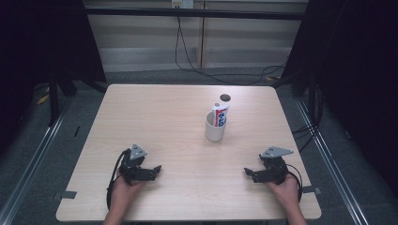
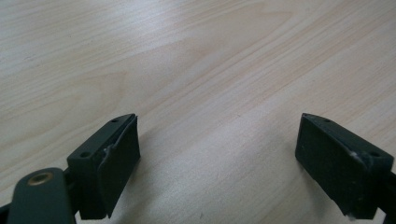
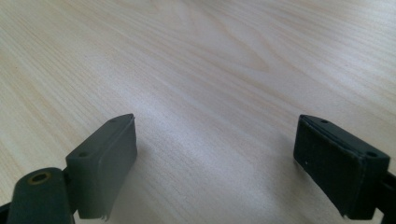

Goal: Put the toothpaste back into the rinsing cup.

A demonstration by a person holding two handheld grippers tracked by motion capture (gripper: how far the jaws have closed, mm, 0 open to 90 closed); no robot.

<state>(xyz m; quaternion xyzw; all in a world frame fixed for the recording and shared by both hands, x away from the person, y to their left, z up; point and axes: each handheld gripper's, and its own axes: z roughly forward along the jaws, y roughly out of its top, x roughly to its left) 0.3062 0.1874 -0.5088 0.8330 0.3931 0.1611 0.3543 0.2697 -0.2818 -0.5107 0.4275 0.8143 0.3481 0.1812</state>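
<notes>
Left gripper (image 1: 157, 168) at seven o'clock, jaws spread, empty, right gripper (image 1: 247, 171) at five, likewise agape, toothpaste tube (image 1: 219, 114) upright in white cup (image 1: 215, 131) near centre-right of table (image 1: 155, 117).

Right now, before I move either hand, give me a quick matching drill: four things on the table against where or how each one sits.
Things:
1. left gripper
2. right gripper
3. white cup
4. toothpaste tube

Places or states:
A. upright on the table, past its middle
B. standing inside the cup, leaning
C. near edge, right side, jaws apart
D. near edge, left side, jaws apart

Pairs: 1-D, 2-C, 3-A, 4-B
</notes>
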